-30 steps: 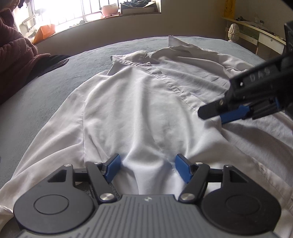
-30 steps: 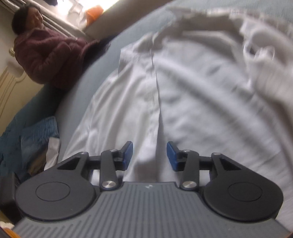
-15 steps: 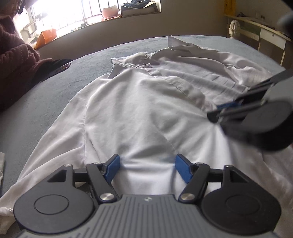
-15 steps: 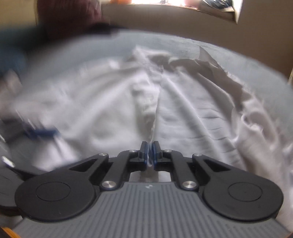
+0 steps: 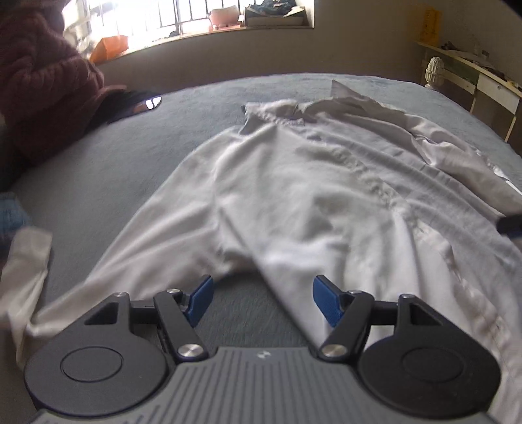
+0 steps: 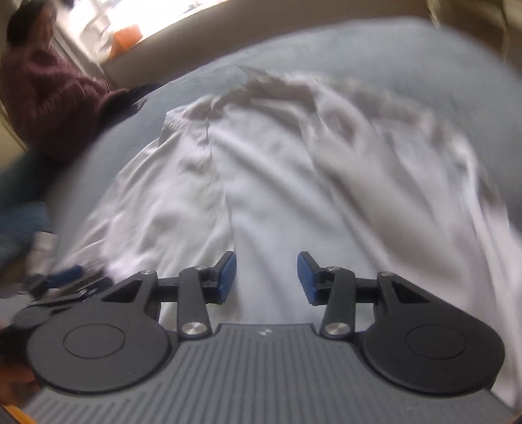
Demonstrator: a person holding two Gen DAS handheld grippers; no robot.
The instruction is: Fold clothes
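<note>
A white button-up shirt (image 5: 303, 195) lies spread and wrinkled on a grey bed (image 5: 137, 156), collar at the far end. My left gripper (image 5: 261, 298) is open at the shirt's near hem, with bare bed and a hem edge between its blue pads; nothing is gripped. My right gripper (image 6: 266, 277) is open just above the shirt (image 6: 261, 182), near its front placket, holding nothing. The right gripper's tip (image 5: 510, 223) shows at the right edge of the left wrist view. The left gripper (image 6: 62, 277) appears blurred at the lower left of the right wrist view.
A person in a maroon knitted top (image 5: 39, 81) sits at the bed's left side. Blue cloth (image 5: 13, 215) lies at the left edge. A windowsill (image 5: 202, 29) with items runs along the far wall. A shelf and desk (image 5: 469, 75) stand at the right.
The right gripper went from open to shut to open again and swung back over the shirt. The left gripper drew back to the hem, staying open. The shirt's lower edge shifted.
</note>
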